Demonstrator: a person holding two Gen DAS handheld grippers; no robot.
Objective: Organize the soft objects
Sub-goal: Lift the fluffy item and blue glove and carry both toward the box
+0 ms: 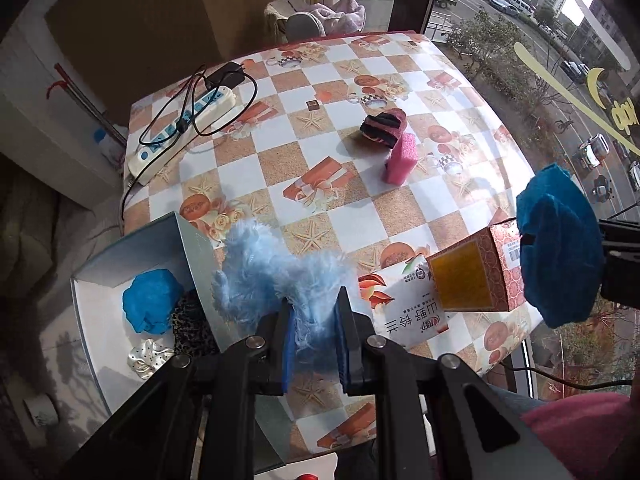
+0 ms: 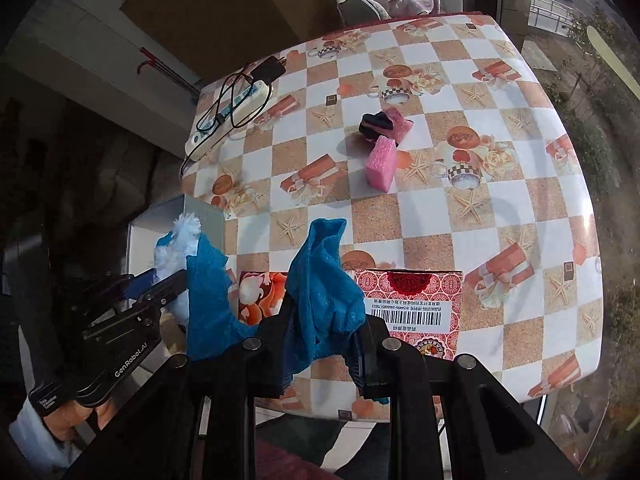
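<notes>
1. Our left gripper (image 1: pixel 314 336) fingers are clamped on the fluffy pale-blue fabric piece (image 1: pixel 276 272), lifted clear beside the open grey box (image 1: pixel 192 248).
2. Our right gripper (image 2: pixel 322 344) fingers pinch the teal-blue cloth (image 2: pixel 324 280) above the tabletop (image 2: pixel 440 208).
3. Pink foam sponge (image 1: pixel 400 160) still unsorted.

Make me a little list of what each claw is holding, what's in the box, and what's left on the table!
left gripper: shut on fluffy light-blue cloth
right gripper: shut on blue cloth
box: blue bundle, leopard-print piece, shiny white scrunchie
table: pink sponge, dark striped roll, power strip, two cartons
</notes>
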